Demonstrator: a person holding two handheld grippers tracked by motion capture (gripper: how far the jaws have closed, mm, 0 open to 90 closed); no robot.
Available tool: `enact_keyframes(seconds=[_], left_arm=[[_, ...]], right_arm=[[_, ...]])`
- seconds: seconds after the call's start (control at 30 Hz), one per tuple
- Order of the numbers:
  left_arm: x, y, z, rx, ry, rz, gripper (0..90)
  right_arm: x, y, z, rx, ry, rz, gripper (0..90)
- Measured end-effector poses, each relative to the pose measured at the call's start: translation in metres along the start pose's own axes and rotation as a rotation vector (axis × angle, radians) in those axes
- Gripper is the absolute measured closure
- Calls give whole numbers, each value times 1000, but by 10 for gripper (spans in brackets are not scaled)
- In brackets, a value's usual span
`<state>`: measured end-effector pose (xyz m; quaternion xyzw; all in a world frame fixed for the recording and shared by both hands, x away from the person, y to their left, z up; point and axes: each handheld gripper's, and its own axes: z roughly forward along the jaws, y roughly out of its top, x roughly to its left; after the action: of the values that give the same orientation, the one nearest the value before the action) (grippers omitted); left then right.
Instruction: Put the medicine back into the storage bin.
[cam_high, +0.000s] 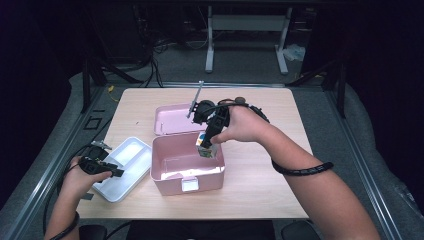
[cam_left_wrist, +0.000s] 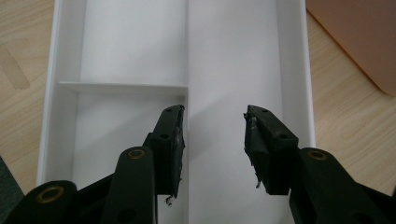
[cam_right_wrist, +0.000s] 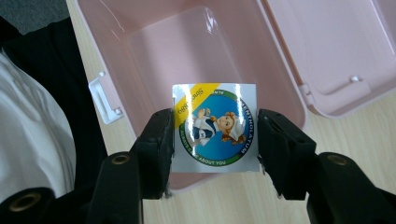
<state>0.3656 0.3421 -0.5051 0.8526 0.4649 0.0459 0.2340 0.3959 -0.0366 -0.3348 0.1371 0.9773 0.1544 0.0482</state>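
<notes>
My right gripper (cam_right_wrist: 212, 135) is clamped on 2 flat sides of this little glossy box (cam_right_wrist: 215, 128) over the pink case (cam_right_wrist: 140, 51). Seems light, stiff, probably slippery.

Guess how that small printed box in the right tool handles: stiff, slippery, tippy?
The small printed box has flat faces and square corners, so it probably stays stiff and won't roll. Its glossy face shows glare, so it may slip in the right tool, which clamps two opposite sides. It looks light; dropped into the pink case, it could land tilted.

Tray (cam_high: 131, 165) left of open box (cam_high: 186, 172)
</notes>
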Motion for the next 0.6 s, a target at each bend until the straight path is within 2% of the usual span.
enact_keyframes(seconds=[0.07,0.13,0.4,0.6], left_arm=[[0,0,0,-2,0,1,572],[0,0,-1,-4,0,0,572],[-1,1,0,0,0,5,574],[-1,1,1,4,-1,9,574]], right_arm=[[3,2,12,3,5,-15,470],[4,2,15,1,6,-18,470],[10,1,50,21,10,-49,470],[12,-1,68,38,18,-59,470]])
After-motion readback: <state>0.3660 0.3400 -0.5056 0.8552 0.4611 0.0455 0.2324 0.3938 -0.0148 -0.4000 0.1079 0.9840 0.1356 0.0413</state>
